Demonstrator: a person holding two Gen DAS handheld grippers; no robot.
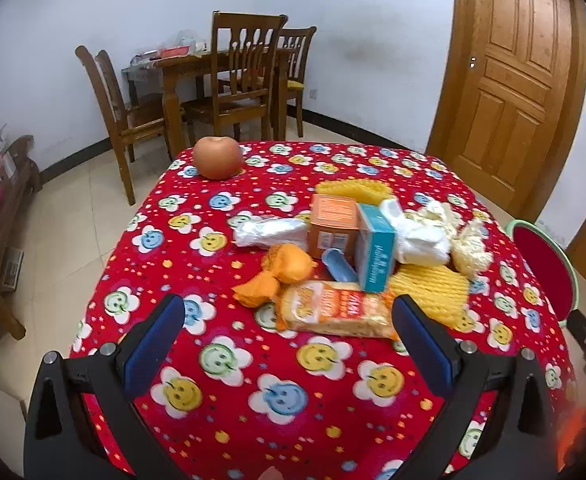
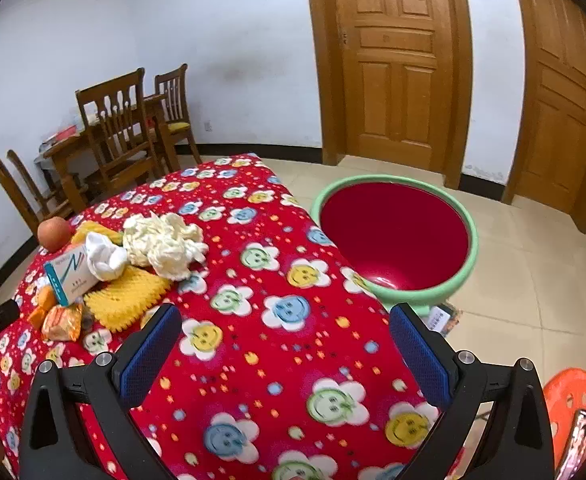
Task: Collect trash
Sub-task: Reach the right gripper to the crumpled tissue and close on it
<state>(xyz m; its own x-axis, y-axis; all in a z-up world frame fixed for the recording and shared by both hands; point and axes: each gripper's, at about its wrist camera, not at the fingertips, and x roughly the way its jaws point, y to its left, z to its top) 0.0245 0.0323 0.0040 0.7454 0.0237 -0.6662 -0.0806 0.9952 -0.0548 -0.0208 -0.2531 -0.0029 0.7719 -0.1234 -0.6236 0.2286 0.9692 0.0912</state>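
Note:
A heap of trash lies on the red flowered tablecloth (image 1: 253, 380): an orange snack wrapper (image 1: 337, 310), crumpled orange plastic (image 1: 281, 276), an orange box (image 1: 331, 220), a teal box (image 1: 375, 252), white tissue wads (image 1: 417, 236) and yellow foam netting (image 1: 433, 292). My left gripper (image 1: 289, 334) is open, its fingers just short of the snack wrapper. My right gripper (image 2: 285, 344) is open over bare cloth, with the crumpled cream paper (image 2: 165, 246) and teal box (image 2: 71, 276) to its far left. A green-rimmed red basin (image 2: 393, 236) stands beside the table's right edge.
An apple (image 1: 217, 157) sits at the table's far left corner. Wooden chairs and a dining table (image 1: 229, 76) stand behind, wooden doors (image 2: 393, 64) to the right. An orange stool (image 2: 573, 396) is on the tiled floor at lower right.

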